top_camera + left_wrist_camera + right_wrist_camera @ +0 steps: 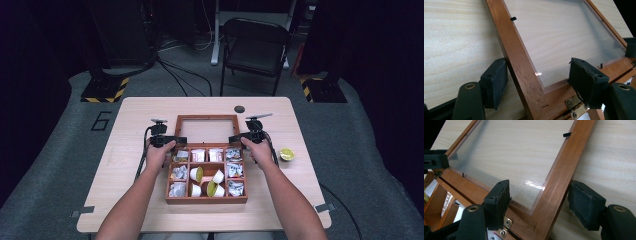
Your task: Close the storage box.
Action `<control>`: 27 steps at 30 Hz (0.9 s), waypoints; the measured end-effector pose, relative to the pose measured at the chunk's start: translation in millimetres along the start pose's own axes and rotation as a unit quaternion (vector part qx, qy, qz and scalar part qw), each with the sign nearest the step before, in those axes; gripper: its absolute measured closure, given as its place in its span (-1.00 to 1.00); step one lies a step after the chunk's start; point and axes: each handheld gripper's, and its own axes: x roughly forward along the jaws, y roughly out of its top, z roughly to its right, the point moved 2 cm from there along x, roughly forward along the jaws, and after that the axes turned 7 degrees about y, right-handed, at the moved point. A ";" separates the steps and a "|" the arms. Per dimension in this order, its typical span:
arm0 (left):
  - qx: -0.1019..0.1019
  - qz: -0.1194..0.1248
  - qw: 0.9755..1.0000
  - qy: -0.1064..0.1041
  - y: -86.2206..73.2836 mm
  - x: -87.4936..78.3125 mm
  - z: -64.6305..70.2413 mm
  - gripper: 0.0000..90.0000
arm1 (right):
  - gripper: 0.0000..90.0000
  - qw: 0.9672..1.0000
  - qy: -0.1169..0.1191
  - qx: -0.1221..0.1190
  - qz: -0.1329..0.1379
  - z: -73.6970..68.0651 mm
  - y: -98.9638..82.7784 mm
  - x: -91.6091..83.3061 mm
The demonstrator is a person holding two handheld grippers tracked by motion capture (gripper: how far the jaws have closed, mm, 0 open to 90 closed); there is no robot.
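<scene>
Looking down the high view from the bottom edge, two bare forearms reach up the frame to a wooden box (206, 200) in the lower middle of a pale, wood-grain table (130, 200). The box is reddish-brown and rectangular, split into a grid of twelve compartments: crinkly foil-wrapped packets sit along the sides, and about four small white cups with yellow-green insides lie tipped over in the middle.

Just above it, at centre frame, the box's hinged lid (206, 119) lies opened flat on the table, a wooden frame around a clear, glossy pane. Brass hinges (505, 226) join it to the box.

The left gripper (537, 87) straddles the lid's left rail near the hinge, its padded black jaws partly apart, one outside the rail and one over the pane; I can't tell if the pads press. The right gripper (539, 202) mirrors it on the right rail, jaws likewise partly spread around the wood.

At right, one yellow-green cup (287, 154) sits alone. Farther up, a dark folding chair (255, 45) stands on the grey floor.
</scene>
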 end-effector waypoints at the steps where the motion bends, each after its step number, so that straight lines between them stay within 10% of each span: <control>1: -0.001 0.000 1.000 -0.001 0.0 0.0 -0.1 -0.29 | -0.25 1.000 0.000 0.001 0.000 -0.2 -0.1 0.0; 27: 0.000 0.019 1.000 -0.002 3.8 -7.1 2.5 -0.26 | -0.19 1.000 -0.001 -0.011 0.019 -6.4 3.0 -8.7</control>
